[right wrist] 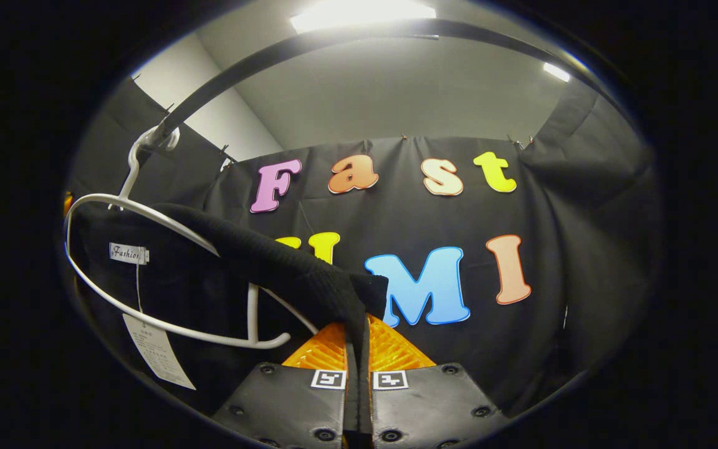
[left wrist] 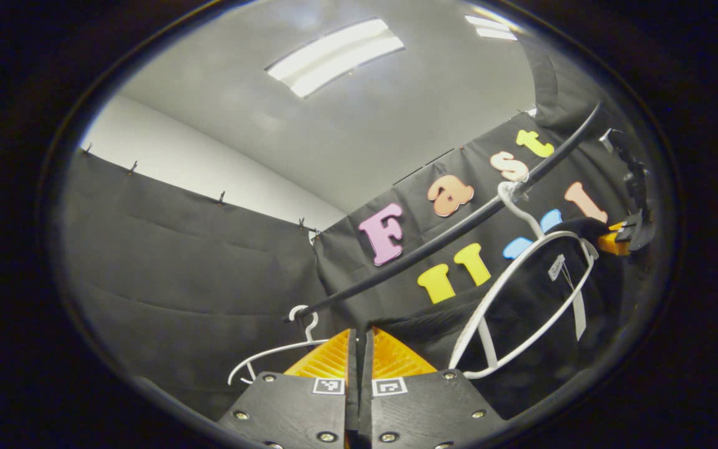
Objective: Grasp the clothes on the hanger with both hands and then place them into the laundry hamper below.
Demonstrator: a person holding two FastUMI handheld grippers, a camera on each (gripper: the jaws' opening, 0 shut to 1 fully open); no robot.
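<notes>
Black cloth walls [right wrist: 583, 206] enclose the booth, pinned along their top edge below a grey ceiling [left wrist: 365, 125] with strip lights [left wrist: 334, 56]. Across the booth runs a dark rail [left wrist: 459, 231], from which two white hangers hang by their hooks.

Left gripper view: the left gripper [left wrist: 359, 355] has its fingers drawn close together, pinching a dark edge of the garment [left wrist: 521, 312] between them. To its right hangs the hanger [left wrist: 521, 293], tilted, with the black garment draped over it and a small label sewn near the collar. To the left, a bare hanger [left wrist: 272, 355] hangs on the same rail, well apart from the first. Farther off, at the right edge, the right gripper [left wrist: 630, 231] meets the garment's far shoulder.

Right gripper view: the right gripper [right wrist: 359, 355] has its fingers nearly together, clamped on a thick black fold of the garment that runs up and left toward the hanger. The hanger's loop lies to the left, and a paper tag [right wrist: 156, 355] dangles on a string below the garment's label [right wrist: 128, 253].
</notes>
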